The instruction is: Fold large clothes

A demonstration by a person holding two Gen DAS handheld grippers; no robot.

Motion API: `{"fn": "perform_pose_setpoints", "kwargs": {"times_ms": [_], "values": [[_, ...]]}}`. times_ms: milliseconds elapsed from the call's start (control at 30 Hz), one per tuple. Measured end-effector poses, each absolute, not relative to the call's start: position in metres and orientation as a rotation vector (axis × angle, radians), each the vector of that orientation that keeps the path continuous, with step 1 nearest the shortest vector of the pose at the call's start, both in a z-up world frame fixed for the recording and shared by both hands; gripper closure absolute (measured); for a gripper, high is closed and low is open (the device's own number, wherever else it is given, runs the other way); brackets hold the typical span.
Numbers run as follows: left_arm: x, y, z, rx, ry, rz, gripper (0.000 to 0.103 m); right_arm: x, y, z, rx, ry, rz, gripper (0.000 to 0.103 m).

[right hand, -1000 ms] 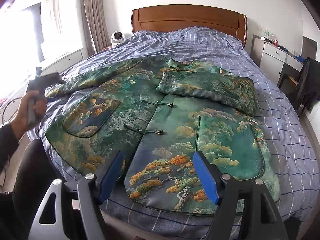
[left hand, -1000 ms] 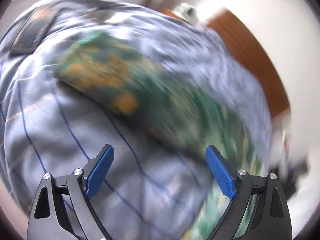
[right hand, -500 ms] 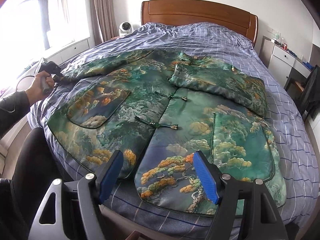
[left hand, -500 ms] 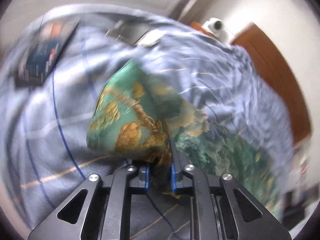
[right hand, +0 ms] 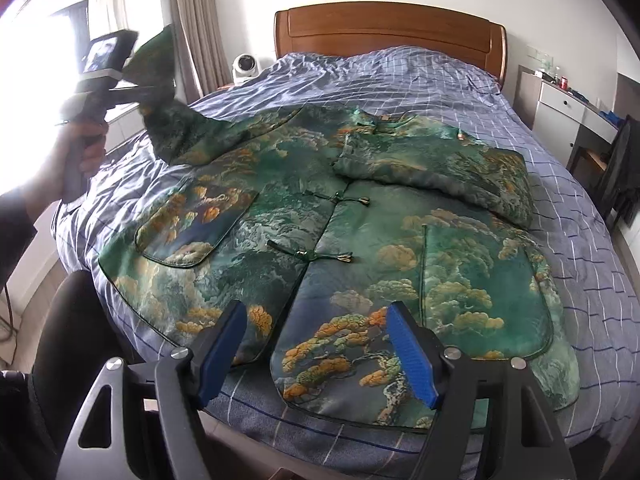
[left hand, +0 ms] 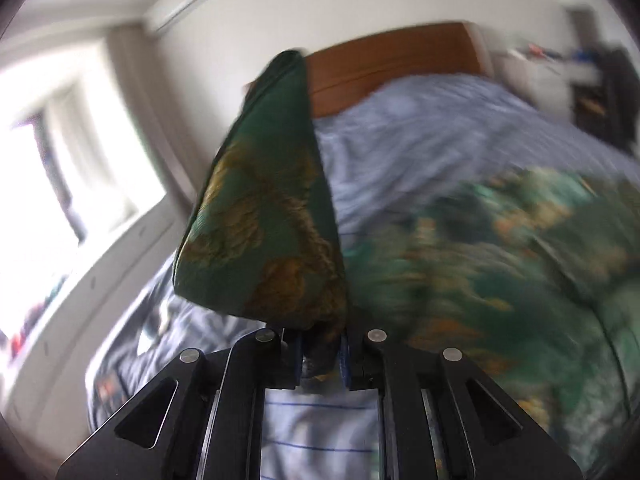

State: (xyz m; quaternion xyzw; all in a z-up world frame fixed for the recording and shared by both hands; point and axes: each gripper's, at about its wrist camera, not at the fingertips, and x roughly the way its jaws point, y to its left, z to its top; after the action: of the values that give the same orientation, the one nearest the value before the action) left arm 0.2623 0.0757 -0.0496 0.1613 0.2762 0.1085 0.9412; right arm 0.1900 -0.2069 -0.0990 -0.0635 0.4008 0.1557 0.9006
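Jacket [right hand: 320, 216], green brocade with orange pine clusters, lies spread front-up across the bed [right hand: 420, 76], its hem at the near edge. One sleeve [right hand: 436, 168] is folded across the chest on the picture's right side. The other sleeve [right hand: 172, 120] rises off the quilt at the picture's left, its cuff lifted into the air.

Left gripper [left hand: 320, 354] has its jaws clamped together on that cuff; in the left wrist view the cuff [left hand: 264, 220] stands up from between the blue pads [left hand: 343, 360] as a tall green wedge in front of the headboard [left hand: 392, 56]. This view is blurred, so the rest of the jacket shows only as a green smear to the right. From the right wrist view, the same gripper sits high at the left, near the curtain [right hand: 188, 28], gripped by a hand [right hand: 84, 144] with a dark sleeve below it.

Right gripper [right hand: 316, 356] hangs over the hem near the foot of the bed, jaws spread wide with nothing between them; its pads are clear of the cloth.

A small white fan [right hand: 246, 66] sits beside the headboard, and a white dresser [right hand: 560, 116] stands to the right of the bed.
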Motion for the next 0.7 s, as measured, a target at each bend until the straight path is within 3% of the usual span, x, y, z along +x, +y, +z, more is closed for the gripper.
{"fn": "perform_pose_setpoints", "kwargs": {"times_ms": [233,333,367,433,500,700], "values": [[0.269,-0.039,-0.134,0.58,0.737,0.064,0.087,0.183,-0.223,-0.095,-0.088,0.804,0.304,0.029],[0.265,-0.054,-0.165,0.573,0.86,0.012,0.071,0.185,-0.229,-0.095,-0.067,0.82,0.305,0.029],[0.258,-0.056,-0.168,0.562,0.873,0.007,0.059,0.187,-0.233,-0.093,-0.058,0.82,0.308,0.029],[0.24,-0.054,-0.162,0.556,0.853,0.01,0.047,0.194,-0.239,-0.086,-0.05,0.816,0.319,0.029],[0.223,-0.04,-0.15,0.471,0.855,-0.027,0.016,0.21,-0.245,-0.079,-0.028,0.823,0.332,0.029],[0.186,0.003,-0.131,0.264,0.823,-0.012,0.013,0.307,-0.247,-0.085,0.39,0.962,0.519,0.029]]}}
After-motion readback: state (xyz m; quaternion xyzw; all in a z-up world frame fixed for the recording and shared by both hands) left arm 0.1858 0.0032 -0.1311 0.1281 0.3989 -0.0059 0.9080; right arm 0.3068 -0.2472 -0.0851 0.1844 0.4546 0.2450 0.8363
